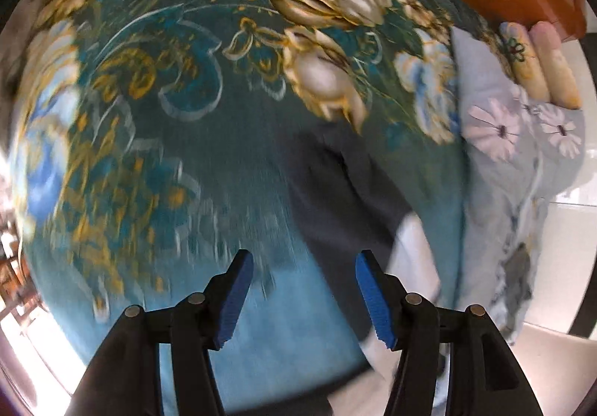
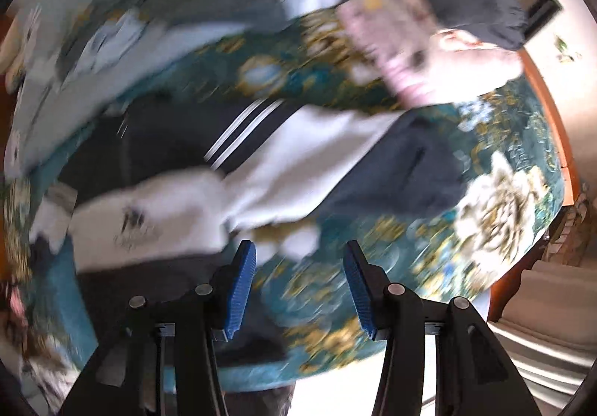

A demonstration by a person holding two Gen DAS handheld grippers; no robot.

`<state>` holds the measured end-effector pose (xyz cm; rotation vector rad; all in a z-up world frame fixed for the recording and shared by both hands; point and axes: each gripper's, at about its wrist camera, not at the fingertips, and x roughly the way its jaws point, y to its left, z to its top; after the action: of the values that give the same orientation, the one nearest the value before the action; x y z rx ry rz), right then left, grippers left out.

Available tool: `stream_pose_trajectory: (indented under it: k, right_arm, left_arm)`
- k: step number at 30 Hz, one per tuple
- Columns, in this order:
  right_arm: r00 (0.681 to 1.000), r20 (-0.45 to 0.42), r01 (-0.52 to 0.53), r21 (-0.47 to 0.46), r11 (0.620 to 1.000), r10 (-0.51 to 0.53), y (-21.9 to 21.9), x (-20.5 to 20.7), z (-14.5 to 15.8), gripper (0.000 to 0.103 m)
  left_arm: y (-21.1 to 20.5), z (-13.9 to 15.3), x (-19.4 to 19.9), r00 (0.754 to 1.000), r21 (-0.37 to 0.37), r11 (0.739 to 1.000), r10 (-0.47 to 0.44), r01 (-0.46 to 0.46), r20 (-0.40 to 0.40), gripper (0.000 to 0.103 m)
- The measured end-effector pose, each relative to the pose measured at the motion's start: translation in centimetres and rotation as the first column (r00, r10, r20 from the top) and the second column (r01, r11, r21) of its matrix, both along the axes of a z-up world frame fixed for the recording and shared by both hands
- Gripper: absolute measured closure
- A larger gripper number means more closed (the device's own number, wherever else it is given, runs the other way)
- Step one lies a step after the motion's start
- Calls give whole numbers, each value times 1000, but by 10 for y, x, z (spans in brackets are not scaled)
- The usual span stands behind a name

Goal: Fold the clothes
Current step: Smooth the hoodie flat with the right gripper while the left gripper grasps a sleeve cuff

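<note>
both hand-held grippers are standing spread with nothing between the blue pads: the left hand-held gripper (image 1: 303, 298) is hovering over the teal floral bedspread (image 1: 168, 125), and the right hand-held gripper (image 2: 298, 291) is hanging above the same cover just short of the clothes. the task's thing, a dark garment with white panels and two white stripes (image 2: 268, 158), is lying loosely spread across the bed, its white part (image 2: 156, 225) nearest the right pads and a dark edge (image 1: 335, 192) showing ahead of the left ones. whether it is partly folded i cannot tell; both views are smearing badly.

the main risk, as i am judging it, is pinching the bedspread together with the garment, since the cloth is lying flat on it and a low bite would be catching both layers. a second risk is gripping only one layer of the white panel, so any fold would be coming out skewed. the pale flowered bedding (image 1: 500, 140) and the heap of other clothes (image 2: 440, 54) are sitting close by and could be getting dragged along.

both hand-held grippers are pointing downward and forward at the bed, the right one seemingly rolled.
</note>
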<state>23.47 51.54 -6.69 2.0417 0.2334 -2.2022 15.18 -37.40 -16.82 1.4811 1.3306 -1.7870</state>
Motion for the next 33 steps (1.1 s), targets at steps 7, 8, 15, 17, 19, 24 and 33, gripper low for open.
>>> stream_pose_trajectory:
  k: [7, 8, 15, 17, 19, 24, 33]
  right_arm:
    - [989, 55, -140, 4, 990, 139, -88, 28, 1, 53]
    - [986, 51, -156, 4, 988, 156, -96, 27, 3, 53]
    - [976, 23, -216, -2, 976, 216, -115, 30, 15, 53]
    - [978, 22, -208, -7, 978, 208, -111, 31, 15, 53]
    - [982, 21, -186, -18, 982, 186, -103, 33, 15, 53]
    - [991, 24, -129, -55, 990, 131, -81, 36, 11, 53]
    - [998, 19, -54, -138, 989, 57, -18, 30, 8, 53]
  left_arm:
    - [-17, -41, -43, 989, -46, 988, -144, 146, 35, 44]
    - [-17, -44, -47, 986, -54, 985, -163, 165, 43, 48]
    - [-29, -34, -53, 989, -59, 988, -144, 142, -20, 90]
    - [-30, -11, -59, 984, -88, 985, -155, 147, -85, 91]
    - [-21, 23, -71, 962, -145, 969, -222, 200, -157, 91]
    - [59, 115, -94, 822, -282, 874, -474, 396, -316, 91]
    - [325, 154, -96, 481, -356, 572, -818, 739, -315, 91]
